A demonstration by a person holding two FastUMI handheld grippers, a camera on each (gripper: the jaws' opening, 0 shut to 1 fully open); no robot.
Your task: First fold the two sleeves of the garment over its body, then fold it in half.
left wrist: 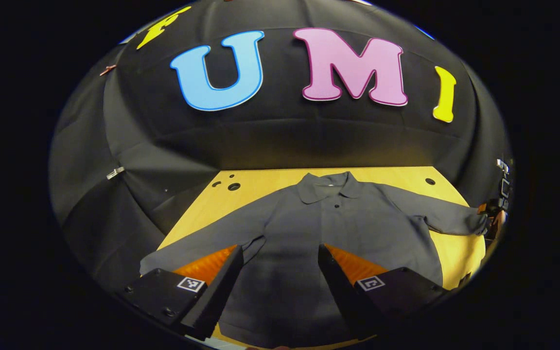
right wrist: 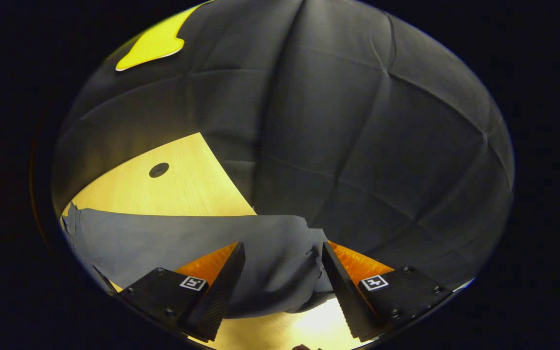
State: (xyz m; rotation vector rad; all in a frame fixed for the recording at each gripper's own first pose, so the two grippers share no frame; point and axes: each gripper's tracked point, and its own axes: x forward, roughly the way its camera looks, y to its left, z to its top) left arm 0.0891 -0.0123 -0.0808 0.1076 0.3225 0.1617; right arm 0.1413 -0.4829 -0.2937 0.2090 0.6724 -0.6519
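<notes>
- In the left gripper view, a dark grey shirt (left wrist: 309, 228) lies flat and face up on a yellow wooden tabletop (left wrist: 260, 182), collar toward the far edge, hem toward the near edge.
- Its left-hand sleeve (left wrist: 202, 240) runs out to the tabletop's left edge and over it at the cuff.
- The left gripper (left wrist: 280, 272) hangs over the lower body of the shirt, its two fingers spread wide apart with only cloth showing between them; whether they touch the cloth I cannot tell.
- The right-hand sleeve (left wrist: 440, 214) stretches toward the tabletop's right edge, where the right gripper (left wrist: 496, 209) shows at the cuff, small and partly cut off.
- In the right gripper view, that sleeve (right wrist: 187, 243) lies across the tabletop (right wrist: 183, 189) from the left, and its cuff end reaches the right edge.
- The right gripper (right wrist: 282, 272) is spread wide, one finger on each side of the cuff, not pinching it.
- A round hole (right wrist: 159, 169) sits in the tabletop beyond the sleeve.
</notes>
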